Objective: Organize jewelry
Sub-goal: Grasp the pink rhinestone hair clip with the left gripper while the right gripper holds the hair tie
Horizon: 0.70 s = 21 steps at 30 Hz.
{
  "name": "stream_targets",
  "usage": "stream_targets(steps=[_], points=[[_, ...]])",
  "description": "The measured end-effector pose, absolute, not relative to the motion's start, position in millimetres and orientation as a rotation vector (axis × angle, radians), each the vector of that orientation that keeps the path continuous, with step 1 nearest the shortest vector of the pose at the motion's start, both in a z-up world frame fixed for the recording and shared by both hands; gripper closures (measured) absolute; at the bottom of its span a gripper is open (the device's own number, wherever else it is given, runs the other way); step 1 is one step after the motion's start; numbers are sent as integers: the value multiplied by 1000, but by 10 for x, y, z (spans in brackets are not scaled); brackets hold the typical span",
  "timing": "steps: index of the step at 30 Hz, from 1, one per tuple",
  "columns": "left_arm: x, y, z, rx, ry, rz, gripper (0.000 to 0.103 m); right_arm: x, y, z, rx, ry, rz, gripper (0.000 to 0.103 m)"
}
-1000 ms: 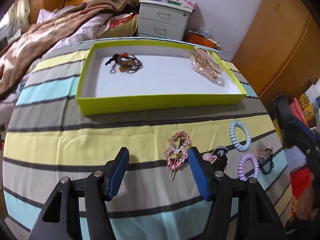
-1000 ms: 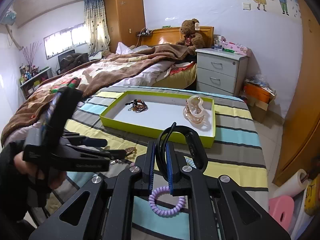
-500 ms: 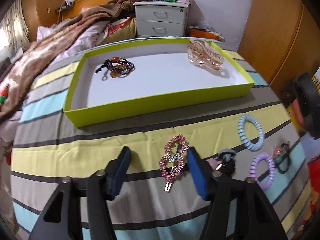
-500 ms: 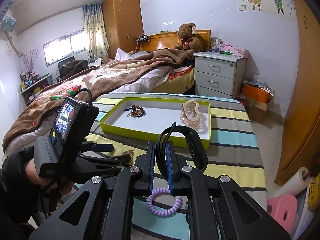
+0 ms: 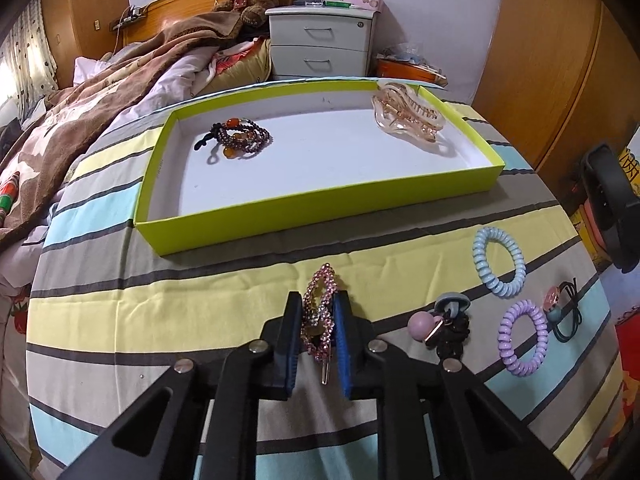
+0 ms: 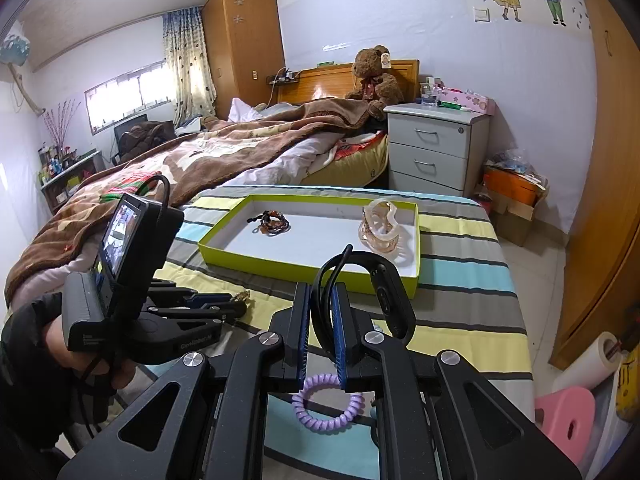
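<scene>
the left gripper (image 5: 318, 320) has just been closing, and its blue pads now pinch a pink rhinestone hair clip (image 5: 319, 312) that lies on the striped bedspread (image 5: 160, 308), the clip's metal tail poking back between the jaws. straight ahead of it, a little way off, sits the lime-green tray (image 5: 304, 210); inside, a dark beaded bracelet (image 5: 236, 142) lies toward the far left and a clear peach claw clip (image 5: 406, 114) toward the far right corner. just right of the gripper's right finger is a small heap of bobble hair ties (image 5: 442, 320), and further right a lilac coil hair tie (image 5: 522, 336), a pale blue coil hair tie (image 5: 498, 260) ahead of that, and a thin dark elastic with a charm (image 5: 564, 312) at the far edge.

the right gripper (image 6: 320, 316) is pressed together on a black fitness band (image 6: 384, 296), whose loop arches up and to its right. the lilac coil lies on the bedspread below its fingers, the tray ahead of it.
</scene>
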State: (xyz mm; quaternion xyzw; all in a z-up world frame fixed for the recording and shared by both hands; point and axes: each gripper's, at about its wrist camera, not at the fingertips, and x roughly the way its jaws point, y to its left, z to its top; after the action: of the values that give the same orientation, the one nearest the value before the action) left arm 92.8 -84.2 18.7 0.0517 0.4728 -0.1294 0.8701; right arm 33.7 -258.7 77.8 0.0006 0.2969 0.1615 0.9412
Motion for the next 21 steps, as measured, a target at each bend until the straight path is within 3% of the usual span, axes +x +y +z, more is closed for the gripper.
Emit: stream_targets(steps=[21], points=[[857, -662, 552, 72, 909, -260, 88, 445, -2511, 891, -31, 593, 321, 92]])
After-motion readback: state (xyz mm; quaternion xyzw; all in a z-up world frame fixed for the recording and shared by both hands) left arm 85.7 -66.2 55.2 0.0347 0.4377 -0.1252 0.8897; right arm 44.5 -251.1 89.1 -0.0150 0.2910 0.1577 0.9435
